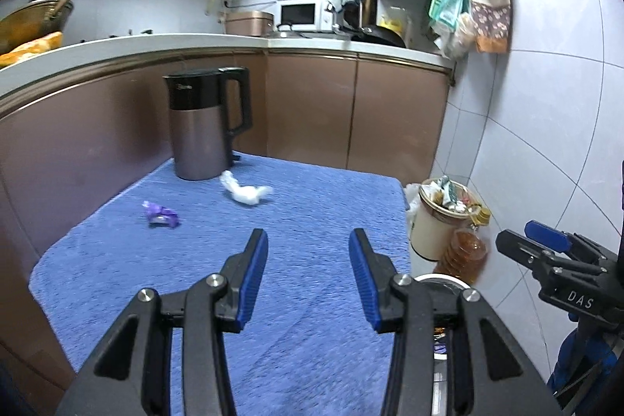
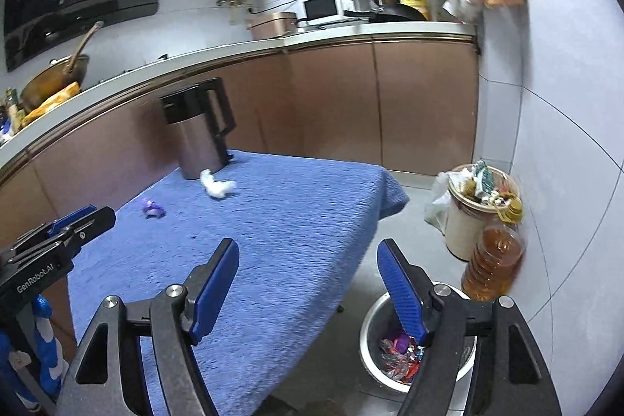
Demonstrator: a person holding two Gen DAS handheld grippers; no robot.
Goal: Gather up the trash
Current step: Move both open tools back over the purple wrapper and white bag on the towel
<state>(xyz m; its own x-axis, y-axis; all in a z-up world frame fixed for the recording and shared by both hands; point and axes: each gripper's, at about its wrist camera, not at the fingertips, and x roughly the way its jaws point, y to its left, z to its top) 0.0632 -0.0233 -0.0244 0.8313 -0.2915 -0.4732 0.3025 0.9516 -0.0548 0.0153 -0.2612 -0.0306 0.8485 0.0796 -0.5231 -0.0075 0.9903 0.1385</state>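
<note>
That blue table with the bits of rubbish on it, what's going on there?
A person is clearing trash with a handheld gripper in each hand. Both the left gripper and right gripper are open and empty. A purple wrapper and a crumpled tissue lie on the blue cloth by the kettle. The metal bin on the floor holds wrappers.

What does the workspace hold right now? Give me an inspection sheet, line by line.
Surface: blue towel covers the table.
Job's things: white crumpled tissue and purple wrapper lie apart on the towel; metal bin on the floor holds wrappers.
Clutter: kettle upright at the far edge.
Grippers: left gripper and right gripper open, nothing between the pads.
Cables: nothing seen.
Surroundings: full cream trash can, oil bottle, brown cabinets.
</note>
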